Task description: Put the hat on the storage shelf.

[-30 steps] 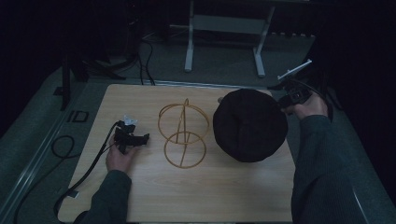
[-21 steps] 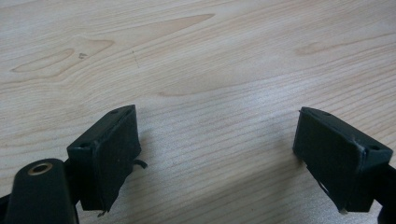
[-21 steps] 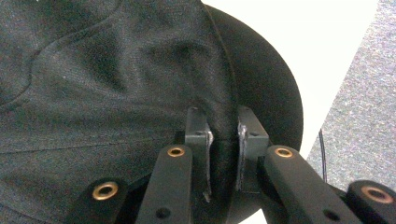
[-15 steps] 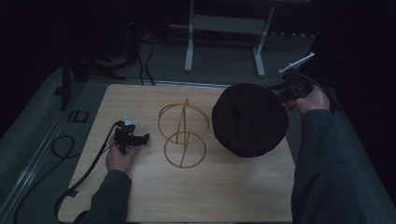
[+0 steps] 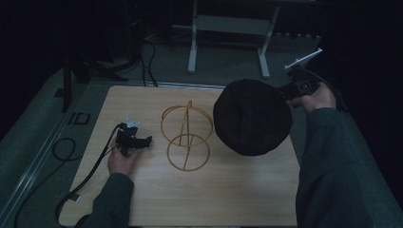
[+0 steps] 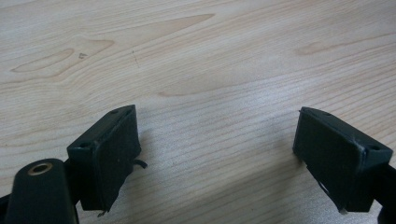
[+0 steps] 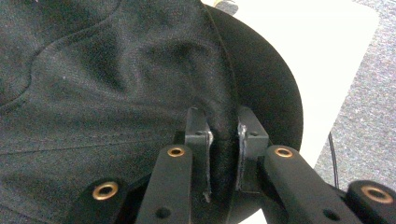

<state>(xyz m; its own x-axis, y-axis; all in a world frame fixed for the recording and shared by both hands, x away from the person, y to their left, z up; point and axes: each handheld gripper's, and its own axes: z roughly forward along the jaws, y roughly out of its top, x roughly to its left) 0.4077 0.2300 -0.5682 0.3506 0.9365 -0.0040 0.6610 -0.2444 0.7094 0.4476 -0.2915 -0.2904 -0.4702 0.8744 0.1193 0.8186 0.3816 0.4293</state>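
Black hat (image 7: 116, 84) between right hand-held gripper (image 7: 223, 154) jaws

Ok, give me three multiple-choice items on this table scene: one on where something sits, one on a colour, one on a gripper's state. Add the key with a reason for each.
1. Where does the wire stand sit on the table?
A. Between the left gripper and the hat
B. At the table's near edge
C. Under the hat

2. What colour is the hat?
A. White
B. Black
C. Red

3. How do the jaws of the left gripper stand?
A. Shut on the stand
B. Shut on the hat
C. Wide open over bare wood

Key: 1 A, the high view shows the stand mid-table with the left gripper on one side and the hat on the other. 2 B, its cloth is black where the right gripper pinches it. 3 C, the left gripper view shows only wood grain between the pads.
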